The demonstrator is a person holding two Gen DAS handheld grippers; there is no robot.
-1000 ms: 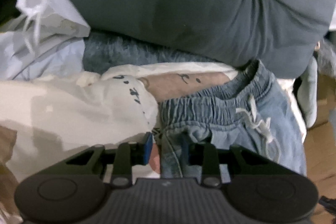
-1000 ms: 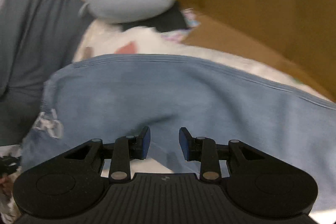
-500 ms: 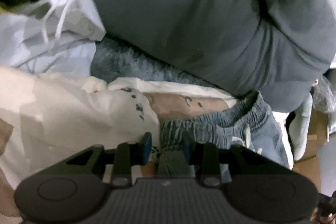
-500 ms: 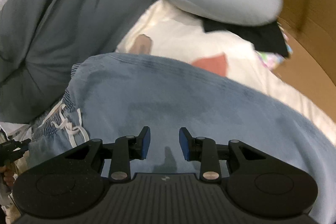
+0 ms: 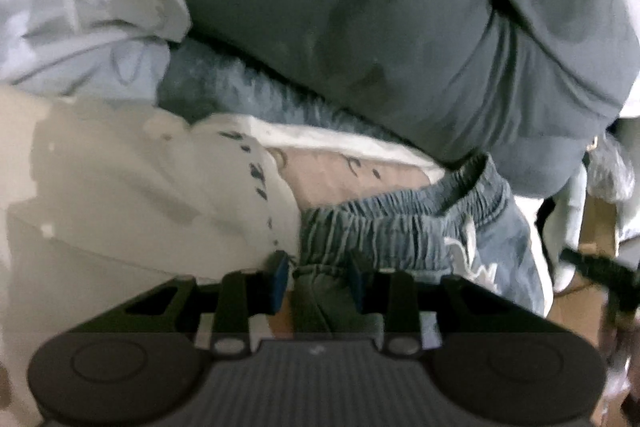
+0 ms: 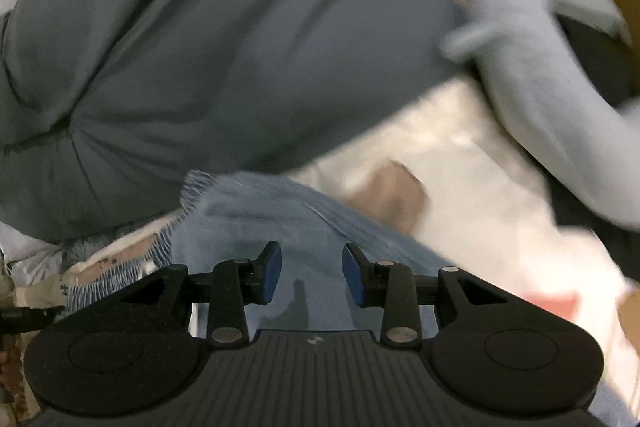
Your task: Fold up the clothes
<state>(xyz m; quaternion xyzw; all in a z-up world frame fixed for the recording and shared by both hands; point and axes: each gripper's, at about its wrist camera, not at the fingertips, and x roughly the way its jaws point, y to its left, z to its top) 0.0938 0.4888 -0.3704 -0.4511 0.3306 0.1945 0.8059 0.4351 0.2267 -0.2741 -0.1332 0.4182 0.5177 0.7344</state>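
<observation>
Blue denim shorts (image 5: 400, 231) with an elastic waistband and a white drawstring lie on a heap of laundry. My left gripper (image 5: 318, 279) is shut on a bunched fold of the waistband, which runs back between the blue pads. In the right wrist view the same shorts (image 6: 256, 223) spread under my right gripper (image 6: 312, 275). It hovers open just above the cloth, with nothing pinched between its fingers. The right view is blurred by motion.
A big dark grey cushion or duvet (image 5: 380, 27) fills the back in both views. A white printed garment (image 5: 140, 195) lies left of the shorts. A pale blue neck pillow (image 6: 532, 95) rests on white cloth (image 6: 460, 195) at the right. Cardboard (image 5: 596, 227) shows far right.
My right gripper has swept left along the shorts towards the waistband, staying open. The left gripper keeps its hold on the waistband and has shifted only slightly.
</observation>
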